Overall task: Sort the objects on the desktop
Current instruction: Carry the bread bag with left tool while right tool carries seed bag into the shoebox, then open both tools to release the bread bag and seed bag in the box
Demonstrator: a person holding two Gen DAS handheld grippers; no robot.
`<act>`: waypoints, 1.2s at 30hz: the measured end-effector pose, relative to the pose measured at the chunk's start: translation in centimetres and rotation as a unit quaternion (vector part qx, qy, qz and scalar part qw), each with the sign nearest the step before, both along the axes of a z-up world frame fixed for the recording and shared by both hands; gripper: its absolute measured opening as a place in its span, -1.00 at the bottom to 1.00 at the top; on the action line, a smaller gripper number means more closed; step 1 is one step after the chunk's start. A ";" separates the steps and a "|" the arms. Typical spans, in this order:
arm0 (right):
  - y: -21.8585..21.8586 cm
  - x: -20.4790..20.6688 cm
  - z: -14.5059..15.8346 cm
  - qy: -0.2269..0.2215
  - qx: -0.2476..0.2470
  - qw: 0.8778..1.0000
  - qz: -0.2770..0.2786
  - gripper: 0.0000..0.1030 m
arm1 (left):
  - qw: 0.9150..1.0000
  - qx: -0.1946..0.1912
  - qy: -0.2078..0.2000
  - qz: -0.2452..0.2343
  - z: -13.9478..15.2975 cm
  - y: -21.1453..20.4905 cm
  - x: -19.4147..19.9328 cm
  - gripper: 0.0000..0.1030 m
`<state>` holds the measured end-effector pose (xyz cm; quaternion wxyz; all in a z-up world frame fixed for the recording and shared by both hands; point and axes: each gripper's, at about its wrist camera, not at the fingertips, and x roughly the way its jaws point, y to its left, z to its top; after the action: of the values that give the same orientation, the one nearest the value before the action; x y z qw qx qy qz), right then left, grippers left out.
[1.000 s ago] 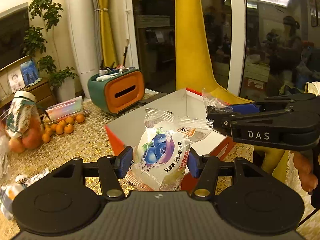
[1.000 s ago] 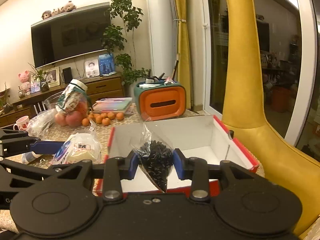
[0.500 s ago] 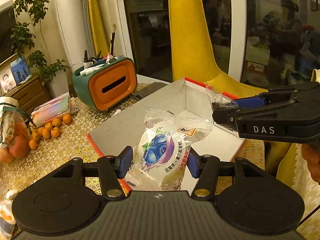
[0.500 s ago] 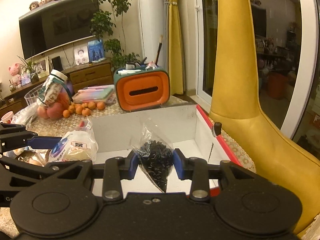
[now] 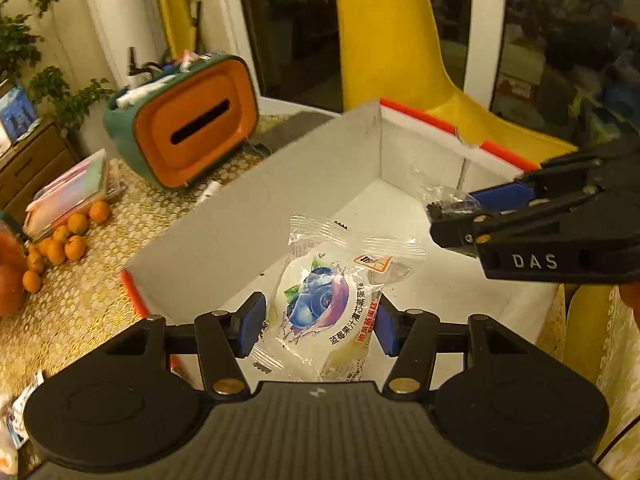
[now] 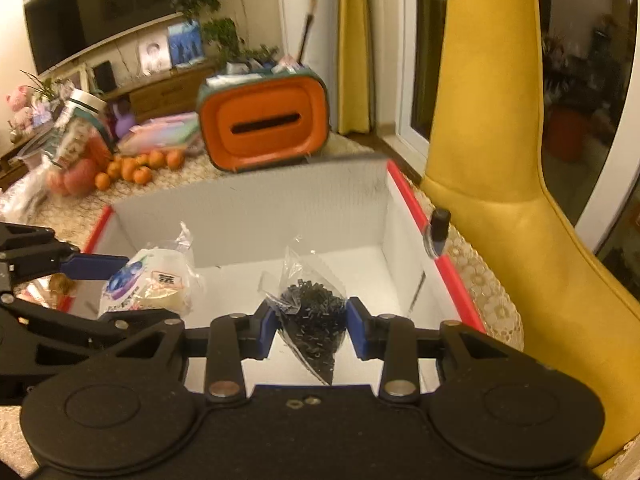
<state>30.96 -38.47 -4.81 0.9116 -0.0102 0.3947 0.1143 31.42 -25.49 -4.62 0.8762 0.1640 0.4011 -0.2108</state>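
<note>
Your right gripper (image 5: 452,216) reads "DAS" in white letters; the blueberry snack packet (image 5: 332,308) carries Chinese print.

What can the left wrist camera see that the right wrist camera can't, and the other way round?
Only the left wrist view shows the blueberries printed on the snack packet and the "DAS" lettering on the right gripper.

Only the right wrist view shows the TV, the pink toy pig and the small dark bottle on the box's red edge.

Both show the white box, the orange tissue holder, the little oranges and the bag of black bits.
</note>
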 end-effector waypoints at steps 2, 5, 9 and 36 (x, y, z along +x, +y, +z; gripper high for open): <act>-0.3 0.7 -0.5 0.013 0.000 1.000 -0.002 -0.31 | 1.000 0.013 0.005 -0.007 -0.6 -0.5 0.4 0.07; -0.4 1.6 -1.4 0.036 -0.006 0.999 -0.002 -0.31 | 0.999 0.023 0.021 -0.012 -1.3 -1.0 1.2 0.07; -0.2 2.3 -2.4 0.065 -0.027 0.998 0.002 -0.31 | 0.998 0.034 0.045 -0.014 -2.5 -1.4 2.1 0.07; 0.6 2.4 -4.0 0.118 -0.062 0.991 0.032 0.09 | 0.989 0.094 0.100 -0.056 -4.1 -2.2 1.7 0.12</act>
<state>33.32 -37.91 -8.85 0.8524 -0.0661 0.5050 0.1188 33.14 -27.68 -8.72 0.7994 0.2457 0.4946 -0.2365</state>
